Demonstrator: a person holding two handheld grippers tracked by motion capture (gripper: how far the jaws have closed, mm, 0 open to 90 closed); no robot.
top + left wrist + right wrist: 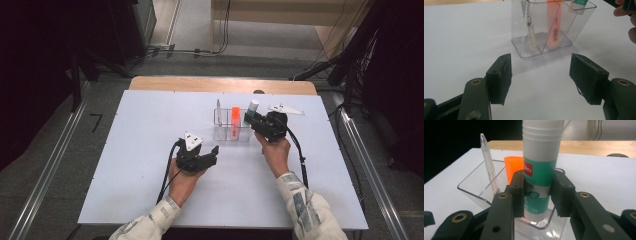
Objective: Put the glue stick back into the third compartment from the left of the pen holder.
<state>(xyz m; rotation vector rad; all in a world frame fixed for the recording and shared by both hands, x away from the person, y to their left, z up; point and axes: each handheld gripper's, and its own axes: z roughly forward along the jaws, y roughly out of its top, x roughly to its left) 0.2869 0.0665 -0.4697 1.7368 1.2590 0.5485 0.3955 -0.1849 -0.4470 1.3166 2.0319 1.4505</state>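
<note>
A: Where is the glue stick (pixel 540 170)?

B: Upright, clamped between the jaws of the right gripper (pixel 539 195), its base down in the end compartment of a clear organiser (pixel 231 131) on the white counter (pixel 150 150).

A: What stands beside it?

B: An orange marker (pixel 513 166) in the middle compartment and a clear pen (pixel 489 165) leaning in the far one. The organiser's front wall sits just below the right jaws.

A: And the left gripper (pixel 540 75)?

B: Its jaws are apart with nothing between them, low over bare counter, pointed at the organiser's pen end and short of it. In the high view the left gripper (pixel 197 155) sits near the organiser, the right gripper (pixel 248 120) at its end.
</note>
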